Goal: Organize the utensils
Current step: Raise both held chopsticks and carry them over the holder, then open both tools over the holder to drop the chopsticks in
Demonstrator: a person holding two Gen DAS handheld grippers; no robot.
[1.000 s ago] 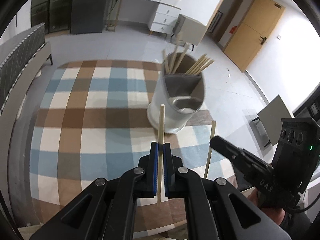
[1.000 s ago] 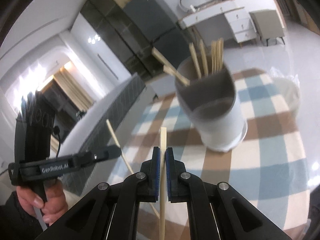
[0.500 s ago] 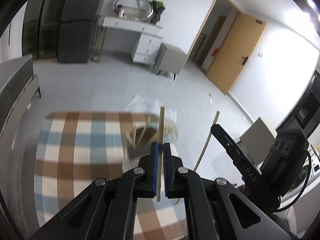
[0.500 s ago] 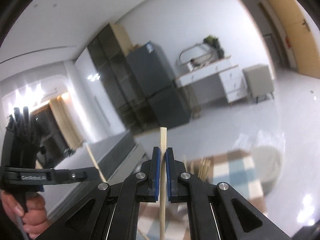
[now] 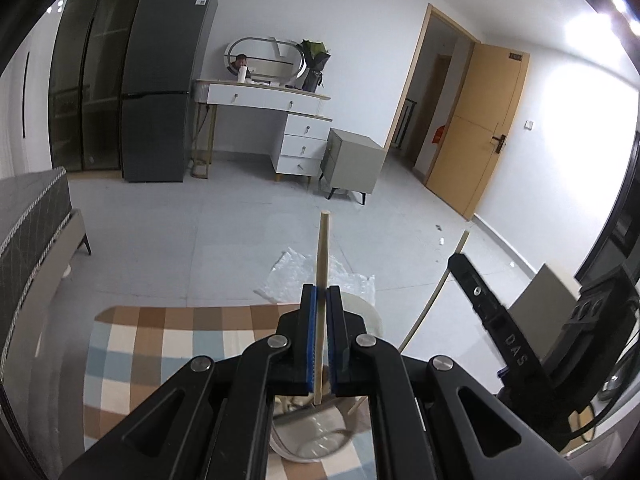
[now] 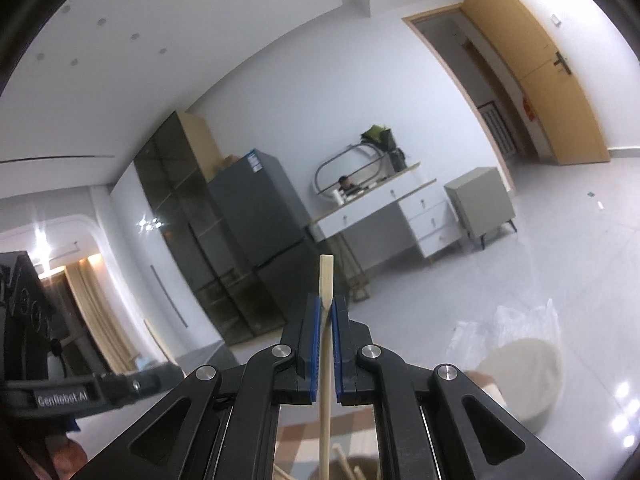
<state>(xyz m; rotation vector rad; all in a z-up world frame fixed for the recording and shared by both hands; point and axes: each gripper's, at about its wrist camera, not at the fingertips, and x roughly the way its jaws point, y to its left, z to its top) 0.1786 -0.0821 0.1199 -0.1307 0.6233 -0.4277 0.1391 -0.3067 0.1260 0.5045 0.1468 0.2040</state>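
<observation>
Chopstick (image 5: 322, 248) pinched upright in your left gripper (image 5: 321, 300); your right gripper (image 6: 325, 312) pinches second chopstick (image 6: 326, 280), above holder (image 5: 320, 436).

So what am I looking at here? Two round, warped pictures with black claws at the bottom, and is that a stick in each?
No robot here: a person holds one pair of black tongs in each hand, and a wide-angle camera on each looks out along its fingers. That warps the room.

One picture is from the left tongs, shut on a pale wooden chopstick. At its right edge you see the right tongs from the side, with their own chopstick.

The other is from the right tongs, shut on a second pale wooden chopstick.

Below lies a brown, blue and cream checked cloth with a white round utensil holder, largely hidden behind the tongs.
</observation>
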